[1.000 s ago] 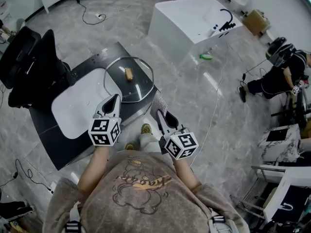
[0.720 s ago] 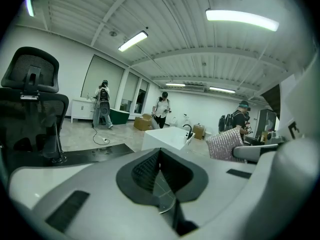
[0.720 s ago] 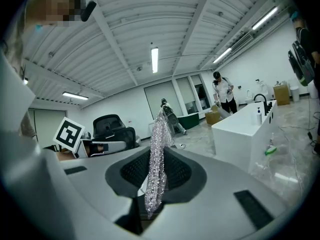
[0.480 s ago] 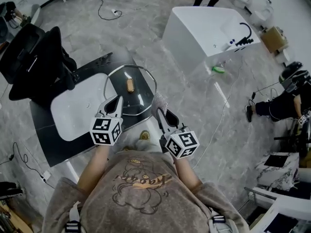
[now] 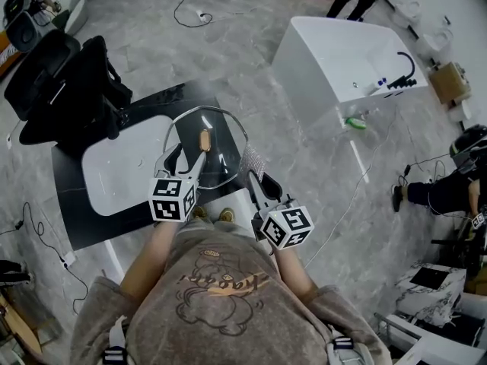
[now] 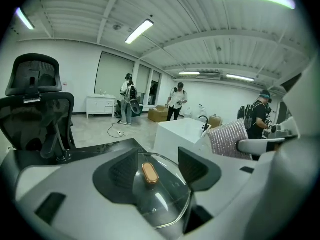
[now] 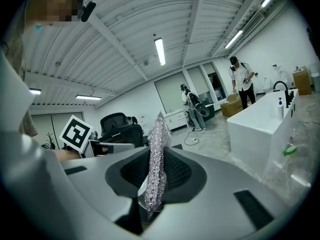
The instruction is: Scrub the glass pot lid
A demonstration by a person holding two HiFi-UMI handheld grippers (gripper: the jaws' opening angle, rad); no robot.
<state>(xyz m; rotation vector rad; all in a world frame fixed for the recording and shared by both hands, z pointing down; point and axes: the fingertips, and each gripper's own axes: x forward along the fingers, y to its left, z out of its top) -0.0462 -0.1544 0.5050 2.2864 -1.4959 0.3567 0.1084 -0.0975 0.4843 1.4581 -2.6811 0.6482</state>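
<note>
The glass pot lid (image 5: 219, 149) with a tan knob (image 5: 204, 138) lies flat on the black counter (image 5: 152, 99), right of the white sink basin (image 5: 122, 172). My left gripper (image 5: 188, 158) hovers over the lid's near left edge; its jaws are opening and nothing is pressed between them. In the left gripper view the lid (image 6: 162, 196) and knob (image 6: 149, 172) show past the parted jaws of the left gripper (image 6: 152, 168). My right gripper (image 5: 252, 177) is shut on a silver mesh scrubbing cloth (image 5: 251, 160), which stands upright (image 7: 157, 159) just off the lid's right rim.
Black office chairs (image 5: 57, 78) stand left of the counter. A white tub-shaped unit (image 5: 342, 59) with a black tap is on the floor to the right. Cables (image 5: 199, 10) trail on the grey floor. Several people stand or sit further off.
My left gripper's jaws have spread apart and it has moved forward over the lid's near edge. The right gripper still holds the cloth beside the lid.
</note>
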